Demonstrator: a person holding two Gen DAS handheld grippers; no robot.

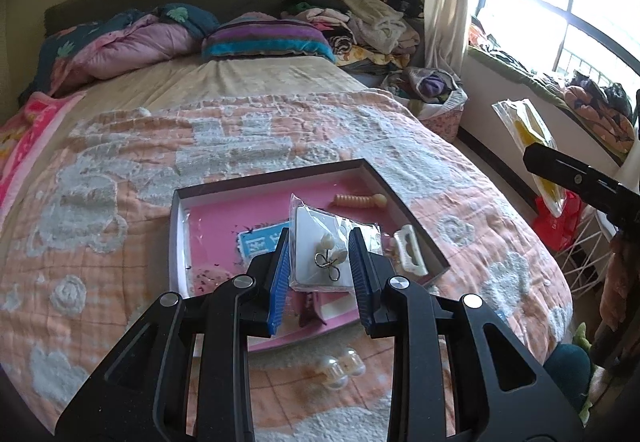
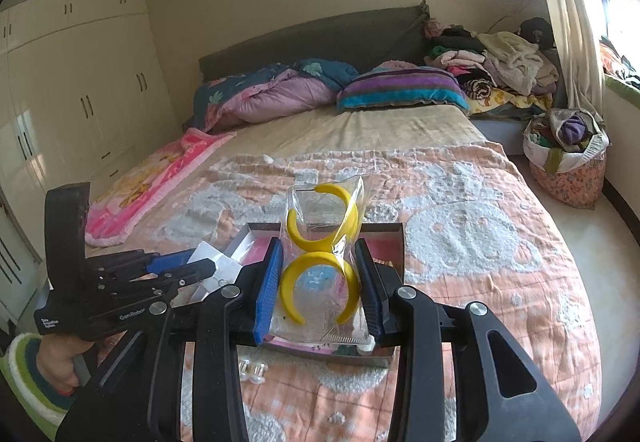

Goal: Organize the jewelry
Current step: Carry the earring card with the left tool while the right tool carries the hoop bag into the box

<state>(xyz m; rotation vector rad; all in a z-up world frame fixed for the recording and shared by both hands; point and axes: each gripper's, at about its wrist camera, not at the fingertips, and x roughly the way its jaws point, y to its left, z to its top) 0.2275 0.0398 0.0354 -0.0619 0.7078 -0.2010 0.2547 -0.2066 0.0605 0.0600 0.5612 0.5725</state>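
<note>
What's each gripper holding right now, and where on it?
Left gripper: clear earring packet, pinched by its side edges. Right gripper: clear bag of yellow hoop earrings, pinched across its lower half.

Two wrist fisheye views, both over the foot of the bed [image 1: 248, 90].

Left wrist: looks forward and downward along its gripper [image 1: 318, 262], close above the tray [image 1: 178, 238], facing headboard and window. Right wrist: same direction, from further right, close above the tray [image 2: 400, 242]; left gripper [image 2: 180, 266] enters at left. Shared: tray, quilt [image 2: 460, 234], pillows, headboard.
</note>
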